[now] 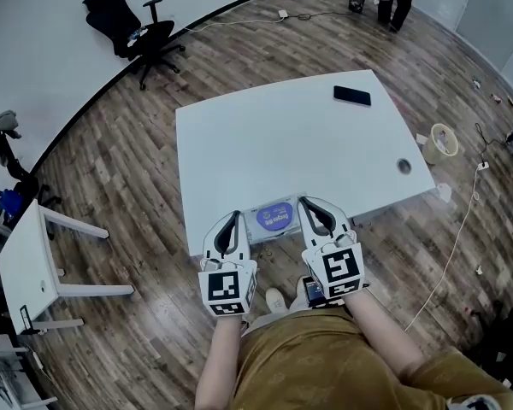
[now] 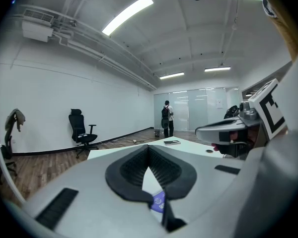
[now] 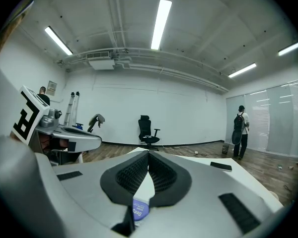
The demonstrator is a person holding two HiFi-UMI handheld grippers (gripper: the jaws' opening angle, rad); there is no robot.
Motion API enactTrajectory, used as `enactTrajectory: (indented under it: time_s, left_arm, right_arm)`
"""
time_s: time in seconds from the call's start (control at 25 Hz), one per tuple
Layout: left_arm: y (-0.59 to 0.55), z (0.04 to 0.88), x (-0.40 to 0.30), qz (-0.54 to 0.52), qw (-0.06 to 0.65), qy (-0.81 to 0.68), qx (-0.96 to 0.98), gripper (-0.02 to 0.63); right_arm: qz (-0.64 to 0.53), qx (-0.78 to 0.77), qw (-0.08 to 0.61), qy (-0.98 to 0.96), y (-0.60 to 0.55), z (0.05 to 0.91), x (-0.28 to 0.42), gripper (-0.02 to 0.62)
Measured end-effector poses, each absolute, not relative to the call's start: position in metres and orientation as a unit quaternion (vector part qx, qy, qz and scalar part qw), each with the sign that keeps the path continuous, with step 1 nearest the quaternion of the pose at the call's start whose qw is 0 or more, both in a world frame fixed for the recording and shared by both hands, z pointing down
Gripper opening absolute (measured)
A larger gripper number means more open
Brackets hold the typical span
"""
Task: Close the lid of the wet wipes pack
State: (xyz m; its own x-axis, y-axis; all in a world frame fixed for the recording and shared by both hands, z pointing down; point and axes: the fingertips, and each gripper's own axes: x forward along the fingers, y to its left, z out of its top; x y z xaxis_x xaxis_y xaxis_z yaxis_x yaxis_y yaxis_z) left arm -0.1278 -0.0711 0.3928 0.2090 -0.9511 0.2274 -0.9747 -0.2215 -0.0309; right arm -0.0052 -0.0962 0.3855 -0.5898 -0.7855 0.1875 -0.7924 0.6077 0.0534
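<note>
The wet wipes pack (image 1: 271, 219), its long axis lying crosswise, is being flanked by the left gripper (image 1: 235, 215) and right gripper (image 1: 304, 202), both pressed together, empty, equally near.

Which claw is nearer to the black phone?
Right. The right claw is at the near edge of the table, the black phone beyond it at the far edge; the left claw is farther left, across the wet wipes pack.

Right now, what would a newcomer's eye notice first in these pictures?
The left claw and right claw, both shut, flank a wet wipes pack with a purple label at the near edge of the white table. A black phone lies alone near the far edge.
</note>
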Motion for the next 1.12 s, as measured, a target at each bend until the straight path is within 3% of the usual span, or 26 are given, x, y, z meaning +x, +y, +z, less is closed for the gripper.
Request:
enactTrajectory:
  time_s: [1.12]
  left_arm:
    - [-0.063,0.362,-0.134,0.071,0.03,-0.629,0.773,-0.006]
  right_arm:
    - [0.005,0.447,0.103,-0.889,-0.088,0.371,-0.004,0.008]
